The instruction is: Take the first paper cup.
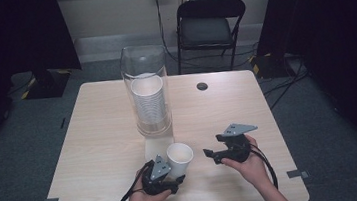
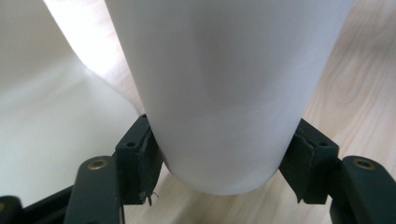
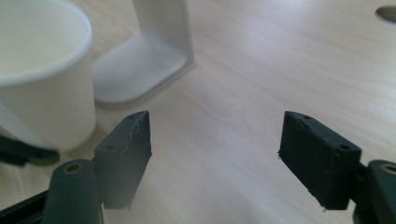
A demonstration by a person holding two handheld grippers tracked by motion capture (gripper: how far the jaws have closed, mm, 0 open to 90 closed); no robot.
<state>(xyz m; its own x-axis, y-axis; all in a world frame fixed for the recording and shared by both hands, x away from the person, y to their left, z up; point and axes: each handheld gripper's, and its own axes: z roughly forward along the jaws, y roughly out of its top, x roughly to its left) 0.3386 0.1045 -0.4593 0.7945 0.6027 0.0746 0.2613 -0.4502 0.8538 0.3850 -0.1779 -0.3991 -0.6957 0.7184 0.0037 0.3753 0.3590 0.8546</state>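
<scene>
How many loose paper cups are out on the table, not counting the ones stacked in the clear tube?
1. The paper cup stands near the table's front edge, clamped low down by the left gripper. More sit stacked in the clear tube; those can't be counted.

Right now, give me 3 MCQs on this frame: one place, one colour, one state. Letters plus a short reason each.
1. Where does the cup stack sit?
A. inside the clear dispenser tube
B. on the chair
C. in the right gripper

2. What colour is the held paper cup?
A. red
B. white
C. blue

3. How do the right gripper jaws stand?
A. clamped on the cup
B. clamped on the tube
C. apart, nothing between them

Key: 1 A, the stack shows through the tube's wall. 2 B, its wall is plain white between the left gripper jaws. 3 C, the right gripper view has bare table between them.
</scene>
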